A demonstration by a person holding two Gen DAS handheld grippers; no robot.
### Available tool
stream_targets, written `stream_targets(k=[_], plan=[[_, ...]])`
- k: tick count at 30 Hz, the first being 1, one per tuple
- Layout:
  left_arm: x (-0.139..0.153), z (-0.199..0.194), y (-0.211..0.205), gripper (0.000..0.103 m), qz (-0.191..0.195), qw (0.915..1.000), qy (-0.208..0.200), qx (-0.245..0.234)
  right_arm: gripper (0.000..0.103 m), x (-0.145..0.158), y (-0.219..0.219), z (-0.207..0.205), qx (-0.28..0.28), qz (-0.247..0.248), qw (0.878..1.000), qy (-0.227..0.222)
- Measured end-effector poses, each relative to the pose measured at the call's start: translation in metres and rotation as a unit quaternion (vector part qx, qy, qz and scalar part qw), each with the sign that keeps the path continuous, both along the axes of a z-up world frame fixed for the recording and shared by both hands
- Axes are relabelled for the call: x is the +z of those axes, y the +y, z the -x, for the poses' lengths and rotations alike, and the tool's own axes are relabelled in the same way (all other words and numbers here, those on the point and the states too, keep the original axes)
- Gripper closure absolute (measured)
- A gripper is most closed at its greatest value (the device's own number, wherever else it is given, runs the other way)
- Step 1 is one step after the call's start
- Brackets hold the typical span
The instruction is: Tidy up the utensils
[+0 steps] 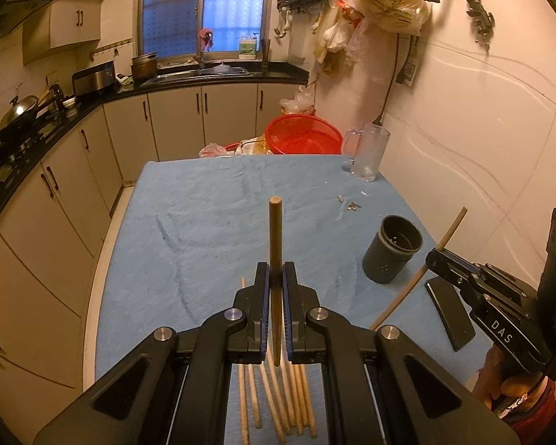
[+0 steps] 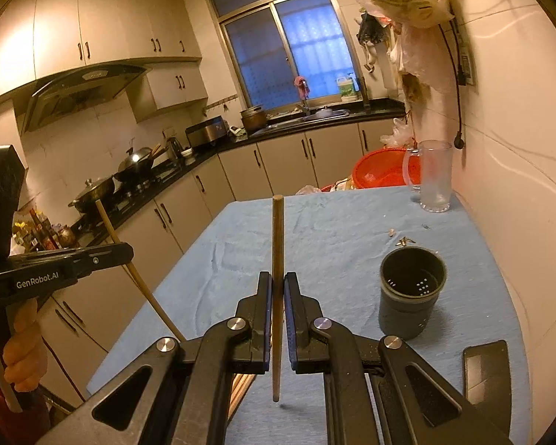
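Note:
My left gripper (image 1: 276, 278) is shut on a wooden chopstick (image 1: 275, 237) held upright above the blue table. Several loose chopsticks (image 1: 274, 404) lie on the cloth beneath it. My right gripper (image 2: 277, 285) is shut on another upright chopstick (image 2: 278, 237). The dark grey utensil cup (image 2: 411, 293) stands upright to the right of it, and shows in the left wrist view (image 1: 393, 254). The right gripper with its slanted chopstick (image 1: 407, 289) is seen at the right in the left view; the left gripper (image 2: 126, 252) with its chopstick (image 2: 137, 278) appears at left in the right view.
A blue cloth covers the table (image 1: 204, 222). A glass mug (image 1: 368, 152) stands at the far right corner, a red basket (image 1: 302, 135) behind the table. A black phone (image 1: 450, 307) lies near the cup. Small crumbs (image 1: 350, 204) lie mid-table. A wall is close on the right.

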State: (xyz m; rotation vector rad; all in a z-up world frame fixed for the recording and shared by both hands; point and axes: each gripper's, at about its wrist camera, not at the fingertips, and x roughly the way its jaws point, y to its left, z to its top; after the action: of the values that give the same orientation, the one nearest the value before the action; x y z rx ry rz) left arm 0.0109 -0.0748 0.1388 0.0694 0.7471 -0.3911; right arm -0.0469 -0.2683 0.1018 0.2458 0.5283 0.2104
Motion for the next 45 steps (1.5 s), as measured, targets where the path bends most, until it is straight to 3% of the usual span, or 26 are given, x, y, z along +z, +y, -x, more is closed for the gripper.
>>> stream_targets(k=[7,20,29,36,45], plan=[[0.015,-0.001,-0.026,0.097,-0.002,0.9997,-0.011,-0.020,0.096,0.017,-0.027,0.007,-0.020,-0.011,1.000,-0.020],[0.067,-0.012,-0.105,0.097,0.016,0.9959,-0.045,-0.077,0.096,0.075,-0.090,0.009,-0.075,-0.018,0.994,-0.079],[0.090,-0.038,-0.153,0.097,0.038,0.9929,-0.053,-0.100,0.096,0.087,-0.122,-0.011,-0.104,-0.017,0.991,-0.089],[0.076,-0.068,-0.185,0.097,0.046,0.9925,-0.031,-0.109,0.096,0.074,-0.142,-0.041,-0.112,-0.014,0.991,-0.068],[0.020,-0.102,-0.203,0.097,0.037,0.9932,0.027,-0.107,0.096,0.029,-0.158,-0.078,-0.109,-0.015,0.994,-0.007]])
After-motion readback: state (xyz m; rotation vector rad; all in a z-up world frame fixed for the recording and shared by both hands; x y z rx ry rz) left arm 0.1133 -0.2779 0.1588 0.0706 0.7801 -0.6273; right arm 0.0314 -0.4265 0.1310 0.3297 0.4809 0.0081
